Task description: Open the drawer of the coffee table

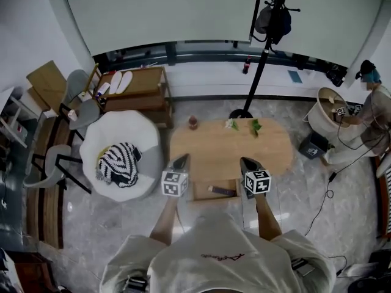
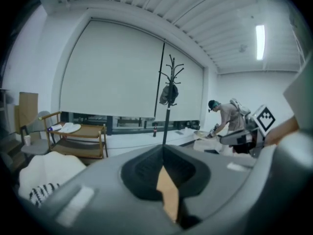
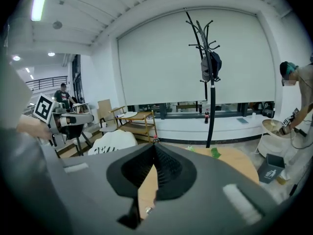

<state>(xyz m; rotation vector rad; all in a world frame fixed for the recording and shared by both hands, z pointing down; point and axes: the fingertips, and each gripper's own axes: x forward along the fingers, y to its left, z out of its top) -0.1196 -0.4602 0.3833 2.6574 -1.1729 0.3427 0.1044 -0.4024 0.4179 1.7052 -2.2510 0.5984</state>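
Claws first: both of mine are pinched fully shut with nothing in them. In the head view my left gripper (image 1: 182,159) sits just left of centre and my right gripper (image 1: 247,162) just right of centre, both over the near edge of the coffee table (image 1: 229,148). Each gripper view shows its 2 jaws meeting in a tight seam, with only a sliver of wooden tabletop peeking through lower down.

The drawer (image 1: 201,191) is sticking out of the table's near side, at lower centre of the head view, right between my 2 claws. Something dark and long lies in it, but it's too small for me to say what.

On the tabletop there's a small bottle (image 1: 193,122) at the upper left and some green leafy bits (image 1: 255,126) further right. Left of the table is a white armchair (image 1: 98,139) with a striped cloth (image 1: 119,163) on it, and a coat stand (image 1: 263,47) rises behind the table.
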